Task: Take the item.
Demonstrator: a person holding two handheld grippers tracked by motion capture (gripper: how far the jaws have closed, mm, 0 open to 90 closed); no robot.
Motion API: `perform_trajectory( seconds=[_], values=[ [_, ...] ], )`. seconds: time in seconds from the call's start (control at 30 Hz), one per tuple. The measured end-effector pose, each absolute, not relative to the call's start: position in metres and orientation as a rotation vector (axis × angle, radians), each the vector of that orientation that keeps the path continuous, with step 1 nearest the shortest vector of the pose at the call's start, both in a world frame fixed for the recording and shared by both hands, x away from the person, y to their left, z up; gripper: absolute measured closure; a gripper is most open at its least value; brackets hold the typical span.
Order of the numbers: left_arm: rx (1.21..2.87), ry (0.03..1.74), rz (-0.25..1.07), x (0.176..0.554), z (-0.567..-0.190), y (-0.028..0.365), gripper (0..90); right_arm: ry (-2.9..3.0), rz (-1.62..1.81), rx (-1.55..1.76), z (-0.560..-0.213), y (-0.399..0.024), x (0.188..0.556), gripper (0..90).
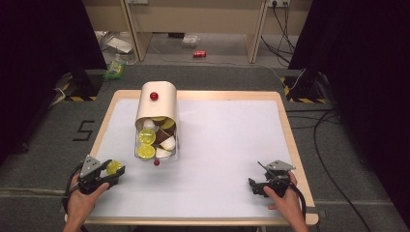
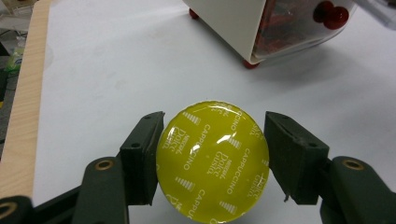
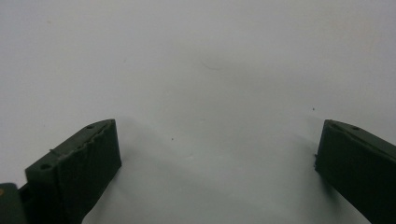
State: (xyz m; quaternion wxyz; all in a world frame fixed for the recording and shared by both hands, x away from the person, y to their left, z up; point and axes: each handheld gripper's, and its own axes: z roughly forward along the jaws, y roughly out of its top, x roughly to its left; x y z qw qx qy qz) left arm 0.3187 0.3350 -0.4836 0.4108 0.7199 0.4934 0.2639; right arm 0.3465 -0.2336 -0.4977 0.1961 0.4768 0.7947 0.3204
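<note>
The left claw (image 2: pixel 212 158) pinches a yellow coffee capsule (image 2: pixel 212 161) by its rim, low over the counter (image 1: pixel 227 145) near its left front corner. The right claw (image 3: pixel 217 172) rests spread and empty. The glossy, rounded capsule could slip or twist out if the squeeze loosens.

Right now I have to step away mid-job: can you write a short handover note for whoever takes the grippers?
Left gripper: shut on a yellow-green foil-topped coffee capsule, near the table's front-left corner.
Right gripper: open, holds nothing, low over the white tabletop at front right.
Cream capsule dispenser box with red knob: mid-left, more capsules in its clear tray.
Done: one capsule out.
Left: probably set it down, then fetch the others.
</note>
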Motion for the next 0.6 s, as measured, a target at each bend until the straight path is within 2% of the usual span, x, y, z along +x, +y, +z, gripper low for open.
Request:
perform_trajectory(
  seconds=[0.6],
  values=[
    [1.836,1.258,0.644,0.32,-0.495,0.332,39.8,2.226,0.897,1.335,-0.498,-0.234,0.346,0.5]
  ],
)
